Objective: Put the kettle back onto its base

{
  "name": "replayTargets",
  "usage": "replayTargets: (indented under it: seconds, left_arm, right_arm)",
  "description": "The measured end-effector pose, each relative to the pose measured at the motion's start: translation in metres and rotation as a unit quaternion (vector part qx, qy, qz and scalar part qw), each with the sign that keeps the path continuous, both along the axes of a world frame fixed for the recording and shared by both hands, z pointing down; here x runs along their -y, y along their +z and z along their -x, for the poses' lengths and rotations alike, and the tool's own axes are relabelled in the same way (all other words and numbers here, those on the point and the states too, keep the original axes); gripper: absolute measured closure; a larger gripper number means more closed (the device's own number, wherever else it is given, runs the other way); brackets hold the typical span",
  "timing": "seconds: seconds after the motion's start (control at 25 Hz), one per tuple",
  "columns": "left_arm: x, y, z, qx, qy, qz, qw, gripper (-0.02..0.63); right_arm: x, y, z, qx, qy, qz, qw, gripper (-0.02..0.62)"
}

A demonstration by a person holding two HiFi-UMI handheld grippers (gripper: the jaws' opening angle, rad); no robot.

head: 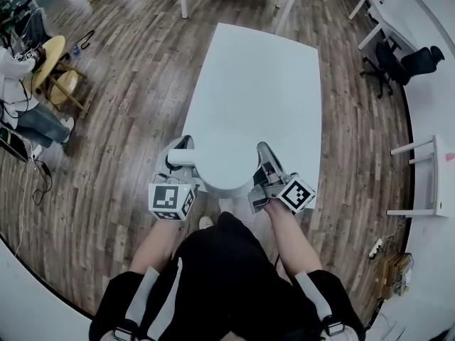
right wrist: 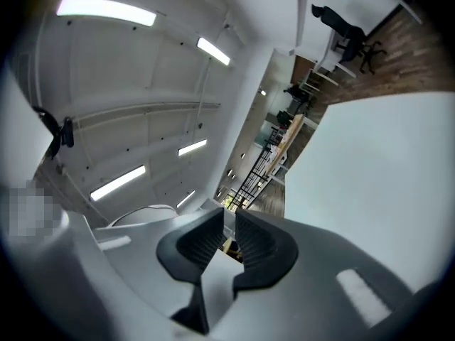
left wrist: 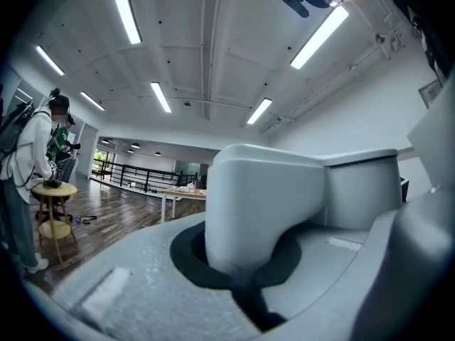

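The white kettle (head: pixel 224 172) stands at the near edge of the white table (head: pixel 256 84), between my two grippers. My left gripper (head: pixel 183 151) is on its left side, shut on the kettle's handle (left wrist: pixel 263 204); the left gripper view shows the white handle filling the dark pads (left wrist: pixel 188 251), with the kettle's body (left wrist: pixel 362 190) behind it. My right gripper (head: pixel 264 155) hangs just right of the kettle, rolled to one side. Its jaws (right wrist: pixel 229 236) stand a narrow gap apart with nothing between them. I see no base in any view.
A person sits by a round wooden stool (head: pixel 50 62) at the far left. A black office chair (head: pixel 405 62) and a white bench (head: pixel 426 176) stand on the right. A power strip (head: pixel 377 247) lies on the wooden floor. More tables stand beyond the far end.
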State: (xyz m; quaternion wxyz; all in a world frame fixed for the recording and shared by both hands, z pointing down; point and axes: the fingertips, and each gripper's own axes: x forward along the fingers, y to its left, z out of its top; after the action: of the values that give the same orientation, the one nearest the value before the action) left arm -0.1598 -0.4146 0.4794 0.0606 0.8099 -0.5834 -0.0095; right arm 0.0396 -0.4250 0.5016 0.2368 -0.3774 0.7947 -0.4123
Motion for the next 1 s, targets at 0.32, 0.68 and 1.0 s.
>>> replayTargets:
  seconds: [0.32,0.68,1.0]
  left_arm:
    - [0.006,0.016,-0.008,0.023,-0.001,0.001,0.9997,0.607]
    - [0.020,0.039,-0.024,0.010,0.026,0.011,0.9995,0.607]
    - [0.037,0.037,-0.030,0.038,0.049,-0.012,0.9980,0.606]
  right_arm:
    - [-0.001,0.008,0.010,-0.066,0.002,0.012,0.998,0.563]
    - [0.030,0.024,-0.007,-0.128,0.056,-0.001,0.990,0.594]
    - [0.044,0.036,-0.008,-0.103,0.055,0.007,0.993,0.595]
